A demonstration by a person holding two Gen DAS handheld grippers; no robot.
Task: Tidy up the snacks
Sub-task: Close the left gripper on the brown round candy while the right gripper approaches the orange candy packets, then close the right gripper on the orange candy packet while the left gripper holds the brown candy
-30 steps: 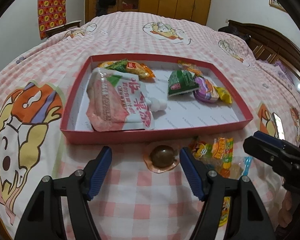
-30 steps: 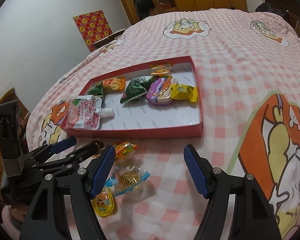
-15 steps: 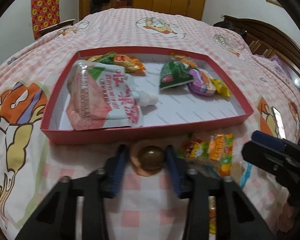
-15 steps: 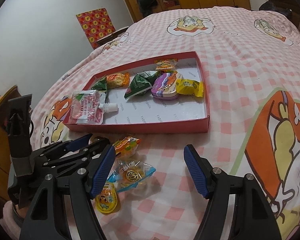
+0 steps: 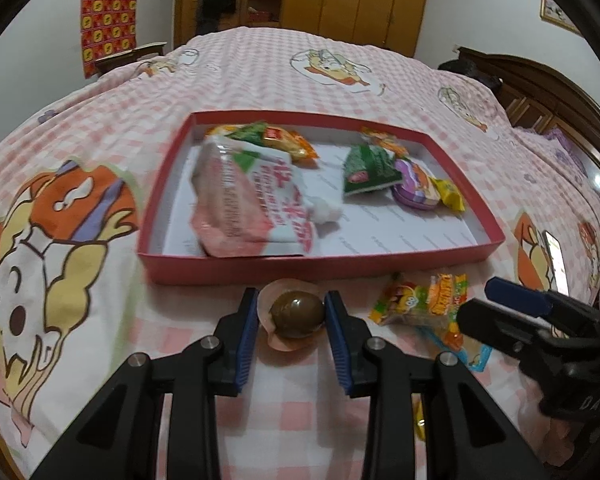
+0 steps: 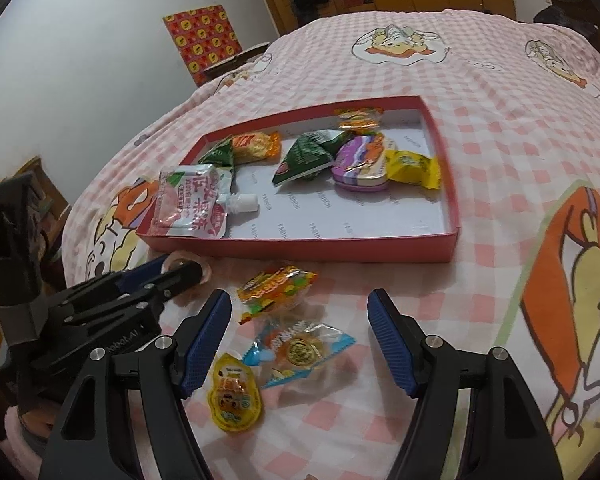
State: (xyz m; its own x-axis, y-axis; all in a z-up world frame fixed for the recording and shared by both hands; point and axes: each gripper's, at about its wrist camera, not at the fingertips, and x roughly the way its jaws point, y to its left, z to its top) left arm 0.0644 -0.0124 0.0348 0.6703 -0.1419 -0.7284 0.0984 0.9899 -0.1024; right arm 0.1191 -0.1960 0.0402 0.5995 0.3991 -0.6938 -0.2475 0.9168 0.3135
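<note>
gripping the brown jelly cup (image 5: 297, 314) beside the red tray (image 5: 340, 262), your left gripper (image 5: 292, 312) is clamped while your right gripper (image 6: 300, 334) stands spread.

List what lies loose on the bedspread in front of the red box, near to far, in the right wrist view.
Yellow jelly cup → blue-edged clear packet → orange gummy packet → front wall of the red box.

Snack packets (image 6: 304, 336) lie on the bedspread (image 6: 500, 92) before the tray (image 6: 456, 216), which holds more.
</note>
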